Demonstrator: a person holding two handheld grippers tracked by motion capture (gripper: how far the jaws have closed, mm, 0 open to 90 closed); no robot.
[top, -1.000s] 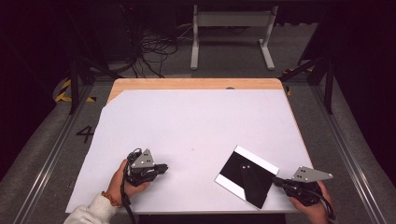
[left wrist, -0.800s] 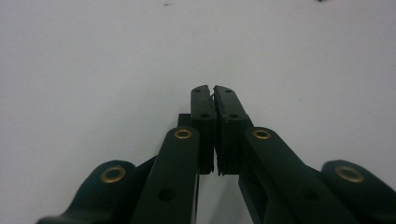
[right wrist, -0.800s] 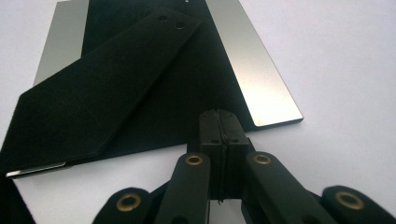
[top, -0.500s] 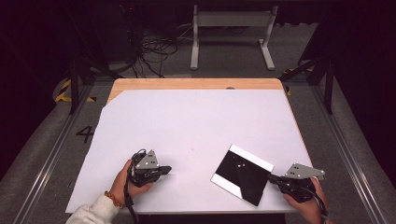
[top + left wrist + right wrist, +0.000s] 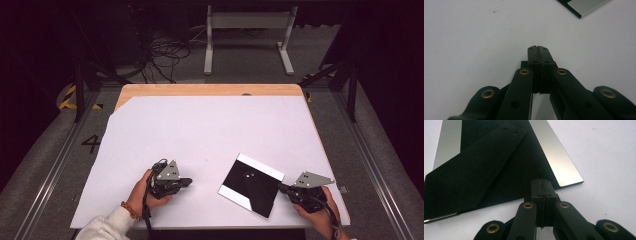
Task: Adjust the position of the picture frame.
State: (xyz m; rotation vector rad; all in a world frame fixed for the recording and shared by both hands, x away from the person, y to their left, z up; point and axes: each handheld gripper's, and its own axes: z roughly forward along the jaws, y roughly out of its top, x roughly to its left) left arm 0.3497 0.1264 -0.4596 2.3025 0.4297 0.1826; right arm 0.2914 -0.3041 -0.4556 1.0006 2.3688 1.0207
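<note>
A flat black plate [image 5: 250, 186] with silver strips along two sides lies on the white table sheet [image 5: 210, 130] at the front right. In the right gripper view a black flap [image 5: 474, 170] with two small holes lies across the plate. My right gripper [image 5: 281, 188] is shut with nothing between its jaws, and its tips [image 5: 541, 182] sit at the plate's near edge beside a silver strip [image 5: 560, 162]. Left of the plate, my left gripper [image 5: 189, 182] is shut and empty over bare sheet [image 5: 539, 47]. A corner of the plate [image 5: 586, 6] lies ahead of it.
The sheet covers a wooden tabletop [image 5: 210, 90] whose far strip is bare. Beyond the table are cables [image 5: 165, 55] and a metal stand [image 5: 247, 30] on the floor. A rail [image 5: 365, 150] runs along the table's right side.
My right gripper has moved left, and the black plate has slid left with it. My left gripper has moved right, toward the plate.
</note>
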